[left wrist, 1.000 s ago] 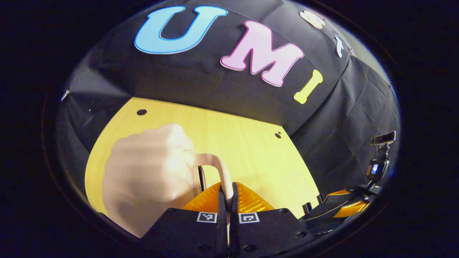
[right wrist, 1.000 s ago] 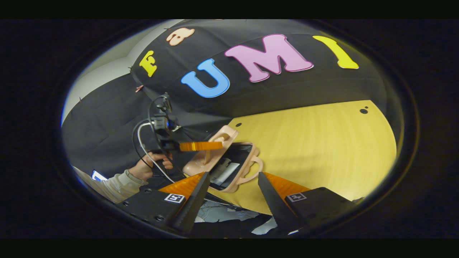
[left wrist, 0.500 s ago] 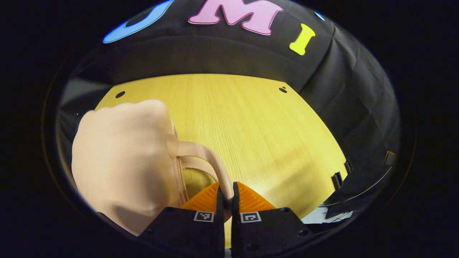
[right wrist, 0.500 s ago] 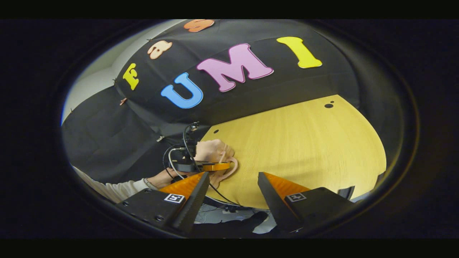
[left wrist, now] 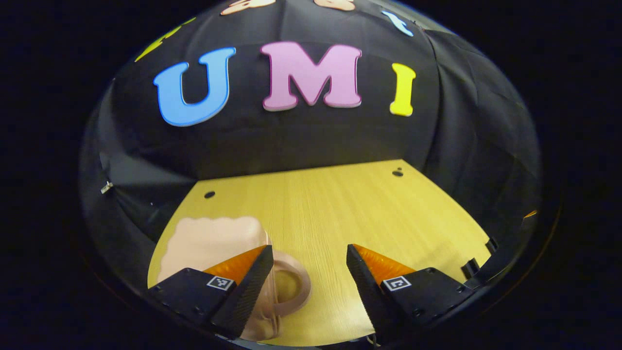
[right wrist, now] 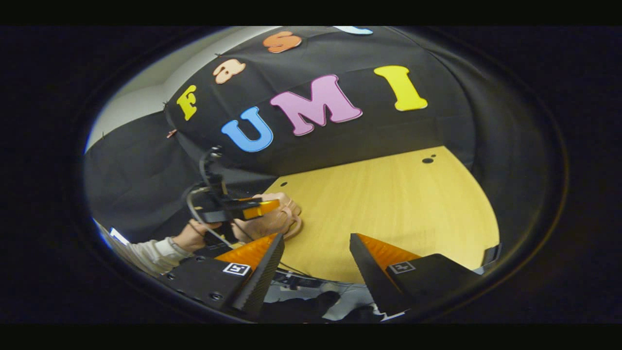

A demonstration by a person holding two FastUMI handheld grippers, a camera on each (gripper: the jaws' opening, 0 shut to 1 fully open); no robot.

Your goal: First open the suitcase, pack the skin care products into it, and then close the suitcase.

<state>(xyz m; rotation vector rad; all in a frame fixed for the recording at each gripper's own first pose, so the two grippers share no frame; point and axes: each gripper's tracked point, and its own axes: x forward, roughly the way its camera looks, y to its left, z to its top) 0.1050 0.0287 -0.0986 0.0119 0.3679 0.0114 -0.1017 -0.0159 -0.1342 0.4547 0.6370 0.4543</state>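
suitcase (left wrist: 214, 243) lies closed on tabletop (left wrist: 350, 214), low left of left gripper (left wrist: 308, 272); both fingers pairs wide open, holding nothing. Risk: unlatched lid springs up, or left fingers snag handle (left wrist: 291, 287)

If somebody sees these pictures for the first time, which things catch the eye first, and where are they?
First comes the small pink suitcase, lying closed near the left edge of the yellow wooden table with its looped handle pointing toward the camera. In the left gripper view the left tool stands open just above that handle, touching nothing. The right tool is open too, over bare table.
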